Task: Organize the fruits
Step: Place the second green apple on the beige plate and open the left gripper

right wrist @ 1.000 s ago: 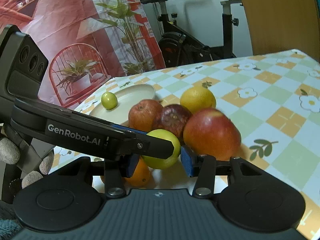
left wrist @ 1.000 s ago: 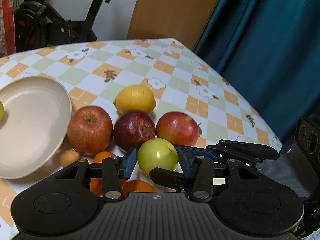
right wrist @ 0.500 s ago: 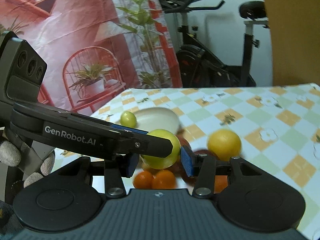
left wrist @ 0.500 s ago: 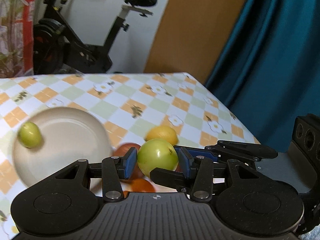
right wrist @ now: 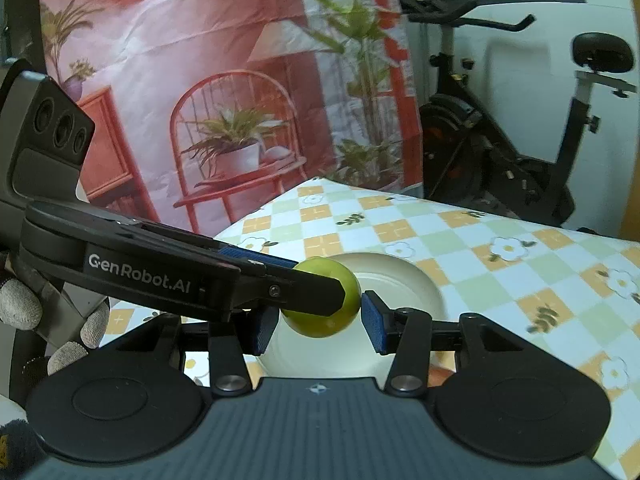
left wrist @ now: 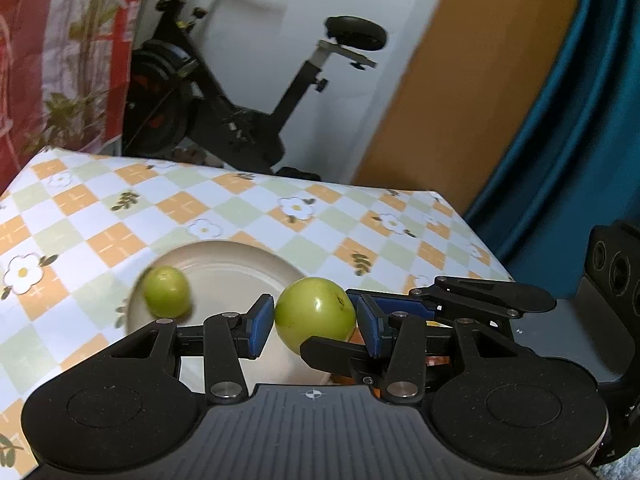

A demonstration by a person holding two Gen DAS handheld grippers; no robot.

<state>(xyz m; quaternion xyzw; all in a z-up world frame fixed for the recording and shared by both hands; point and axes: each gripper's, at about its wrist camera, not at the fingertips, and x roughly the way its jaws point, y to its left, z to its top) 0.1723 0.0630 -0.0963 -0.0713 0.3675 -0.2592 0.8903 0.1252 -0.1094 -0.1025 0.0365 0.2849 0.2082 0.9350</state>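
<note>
Your left gripper (left wrist: 314,330) and right gripper (right wrist: 318,330), two in all, meet crosswise on one round, smooth green fruit (left wrist: 316,314), each pair of blue-padded jaws partly closed with the pads against its sides, holding it in the air over the near edge of the single round cream plate (left wrist: 232,264). A second, smaller green fruit (left wrist: 166,291) lies on the left of that plate, making two green fruits in view. The plate sits on the one orange-and-green checked floral tablecloth (left wrist: 100,236), with one black exercise bike (left wrist: 224,92) behind.
</note>
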